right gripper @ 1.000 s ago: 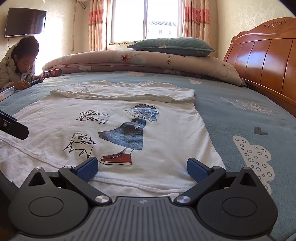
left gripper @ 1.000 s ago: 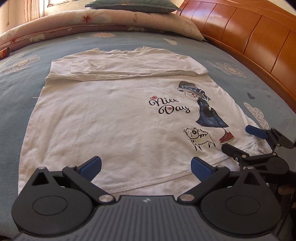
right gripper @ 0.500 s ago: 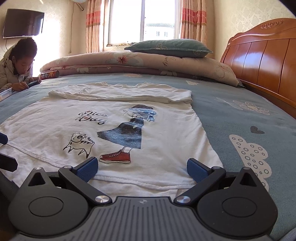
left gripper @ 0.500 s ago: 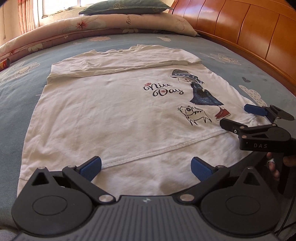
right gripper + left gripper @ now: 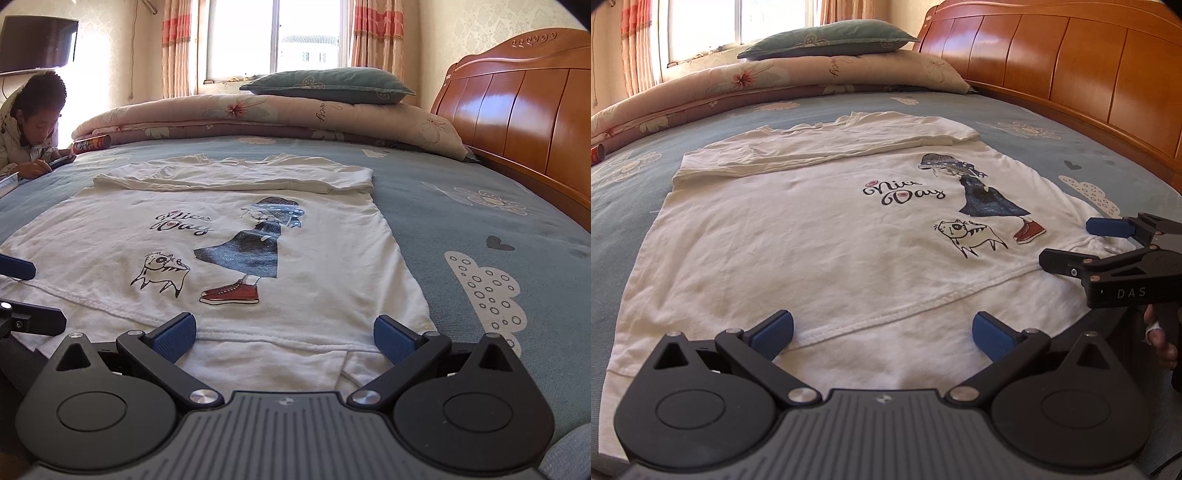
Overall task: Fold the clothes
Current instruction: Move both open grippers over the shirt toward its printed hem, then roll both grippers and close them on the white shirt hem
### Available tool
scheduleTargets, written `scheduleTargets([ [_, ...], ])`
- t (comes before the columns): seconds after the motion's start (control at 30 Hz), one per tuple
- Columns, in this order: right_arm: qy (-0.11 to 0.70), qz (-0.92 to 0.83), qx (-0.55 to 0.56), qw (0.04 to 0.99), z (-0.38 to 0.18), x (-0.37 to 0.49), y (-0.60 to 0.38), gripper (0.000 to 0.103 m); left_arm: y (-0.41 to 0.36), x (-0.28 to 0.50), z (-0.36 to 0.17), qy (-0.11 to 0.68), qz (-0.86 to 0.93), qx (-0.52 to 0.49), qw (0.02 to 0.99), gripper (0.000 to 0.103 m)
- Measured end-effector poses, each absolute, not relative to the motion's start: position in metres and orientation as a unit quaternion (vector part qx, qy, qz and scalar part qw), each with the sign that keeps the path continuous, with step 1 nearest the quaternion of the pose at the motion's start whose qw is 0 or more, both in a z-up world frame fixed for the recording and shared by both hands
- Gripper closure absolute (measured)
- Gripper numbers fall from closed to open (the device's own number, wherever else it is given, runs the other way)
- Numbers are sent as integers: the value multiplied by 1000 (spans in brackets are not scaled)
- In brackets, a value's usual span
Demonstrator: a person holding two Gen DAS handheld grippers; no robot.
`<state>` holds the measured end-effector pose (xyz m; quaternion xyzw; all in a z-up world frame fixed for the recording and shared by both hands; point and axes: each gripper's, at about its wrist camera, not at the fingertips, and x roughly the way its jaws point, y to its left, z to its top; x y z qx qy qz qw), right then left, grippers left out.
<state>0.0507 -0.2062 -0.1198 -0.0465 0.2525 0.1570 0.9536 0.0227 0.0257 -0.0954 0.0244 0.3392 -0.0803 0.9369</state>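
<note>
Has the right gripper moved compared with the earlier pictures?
Yes. In the left wrist view, the right gripper has pulled back toward the shirt hem; its fingers sat beside the printed shoe before.

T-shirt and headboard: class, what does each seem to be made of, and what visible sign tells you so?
T-shirt: looks like soft, matte cotton-type knit; it wrinkles and has a stitched hem. Headboard: apparently varnished wood; orange-brown panels with glossy reflections.
</note>
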Motion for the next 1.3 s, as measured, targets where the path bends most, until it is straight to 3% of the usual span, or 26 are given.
scheduleTargets([
  [0.23, 241, 158, -48, 956, -122, 48, -208, 0, 18, 25, -86, 351, -60, 47, 933, 1],
  [0.6, 240, 167, -32, 956, -120, 49, -213, 0, -29, -3, -81, 285, -104, 274, 913, 1],
  [0.77, 236, 186, -33, 953, -94, 49, -218, 0, -39, -8, -82, 271, -140, 286, 908, 1],
  [1.3, 206, 221, -49, 952, -28, 39, -227, 0, -46, -27, -95, 196, -167, 458, 851, 0],
])
